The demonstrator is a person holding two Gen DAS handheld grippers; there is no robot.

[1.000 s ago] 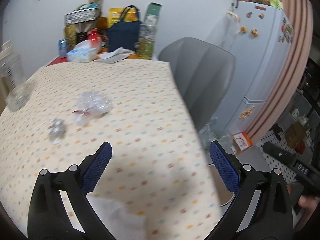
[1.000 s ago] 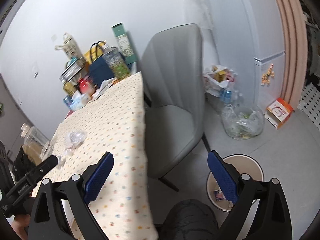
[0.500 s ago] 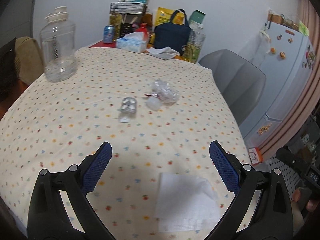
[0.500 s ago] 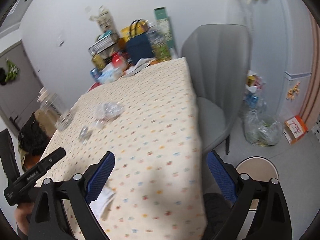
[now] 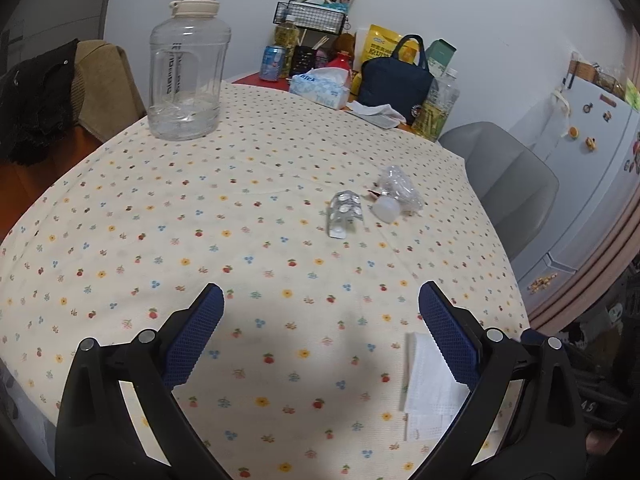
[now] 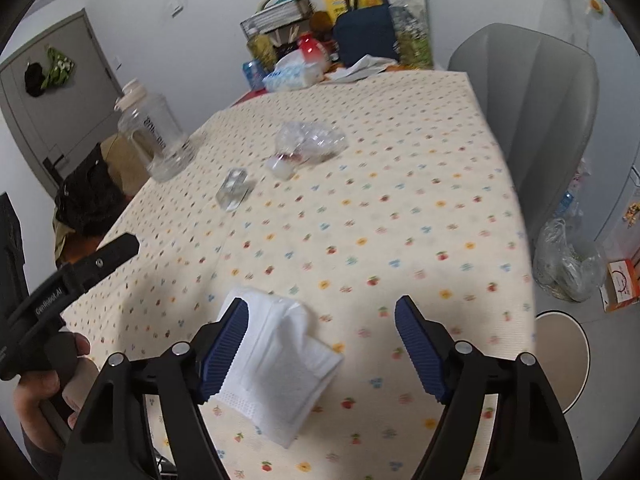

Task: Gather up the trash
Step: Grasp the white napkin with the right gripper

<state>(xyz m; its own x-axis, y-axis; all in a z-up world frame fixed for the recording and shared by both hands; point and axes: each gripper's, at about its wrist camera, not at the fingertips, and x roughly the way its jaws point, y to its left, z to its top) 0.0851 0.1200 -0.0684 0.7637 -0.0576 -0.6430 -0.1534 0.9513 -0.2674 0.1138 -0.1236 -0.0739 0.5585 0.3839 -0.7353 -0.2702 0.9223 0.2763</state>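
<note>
Water jug (image 5: 186,68): upper left of the left wrist view, upright on the tablecloth (image 5: 200,208), clear with a cream lid; in the right wrist view it stands at centre left.
Blister pack (image 5: 344,218): centre of the left wrist view, lying flat on the cloth, just left of the crumpled plastic.
Crumpled plastic wrap (image 5: 398,192): right of centre in the left wrist view, with a small white cap (image 5: 385,211) touching its near side; in the right wrist view the same pile sits upper centre.
Clutter at the wall: upper centre of both views, a tissue box (image 5: 320,86), a dark blue bag (image 5: 394,80) and bottles.
Left gripper (image 5: 320,320): bottom of the left wrist view, jaws spread wide, holding nothing, above bare cloth.
White napkin (image 6: 280,360): lower centre of the right wrist view, folded and flat on the cloth; lower right in the left wrist view, partly behind a blue pad.
Right gripper (image 6: 320,332): bottom of the right wrist view, jaws spread wide; the left pad (image 6: 224,350) overlaps the napkin's left edge; contact cannot be told.
Grey chair (image 6: 536,92): upper right, beside the table.
Bin (image 6: 564,356): lower right on the floor, only its rim showing.
</note>
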